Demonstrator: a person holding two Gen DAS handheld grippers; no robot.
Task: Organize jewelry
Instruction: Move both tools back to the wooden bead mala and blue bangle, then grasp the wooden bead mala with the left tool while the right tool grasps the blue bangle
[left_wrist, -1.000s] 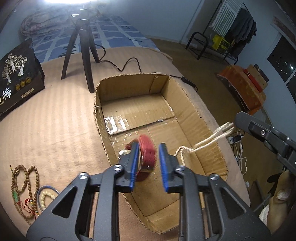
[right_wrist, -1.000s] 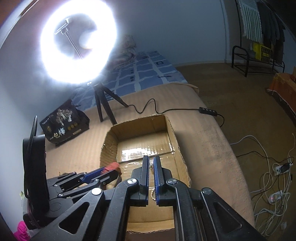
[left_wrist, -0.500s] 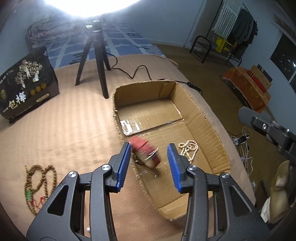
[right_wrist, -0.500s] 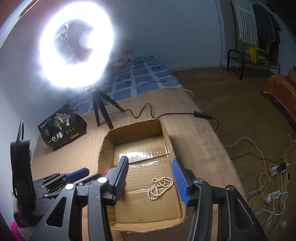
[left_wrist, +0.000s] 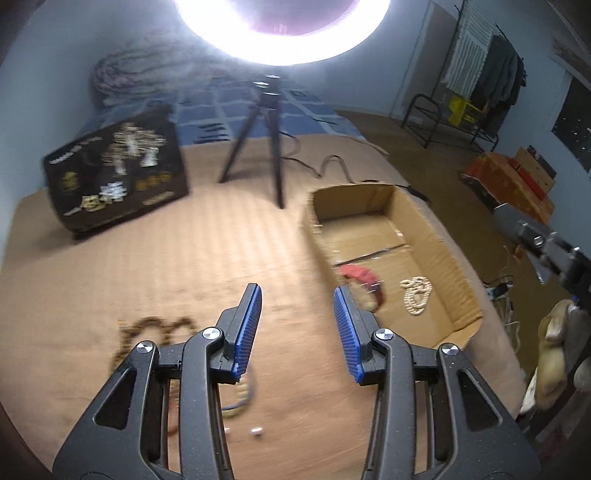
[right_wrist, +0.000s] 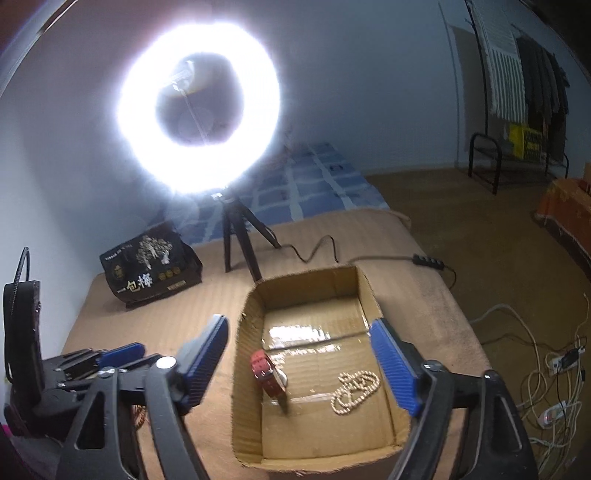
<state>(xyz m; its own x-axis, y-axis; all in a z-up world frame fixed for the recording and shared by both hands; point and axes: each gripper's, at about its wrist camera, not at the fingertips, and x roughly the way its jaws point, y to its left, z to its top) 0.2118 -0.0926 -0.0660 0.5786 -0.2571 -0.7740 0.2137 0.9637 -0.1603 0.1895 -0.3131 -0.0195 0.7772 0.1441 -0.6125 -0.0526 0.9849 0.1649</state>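
A cardboard box lies on the tan bed cover. Inside it are a red-strapped watch and a pearl necklace. My left gripper is open and empty over the bed cover, left of the box. A brown bead necklace lies blurred to its left, and more beaded bracelets lie under its fingers. My right gripper hovers above the box with its jaws opening wide, and nothing is pressed between them.
A ring light on a black tripod stands behind the box, its cable trailing to a switch. A black printed bag sits at the back left. Cables and a power strip lie on the floor to the right.
The left gripper let go of the red watch into the box, then swung left and up over the bed cover. The right gripper dropped the pearl necklace, opened wide and drew back.
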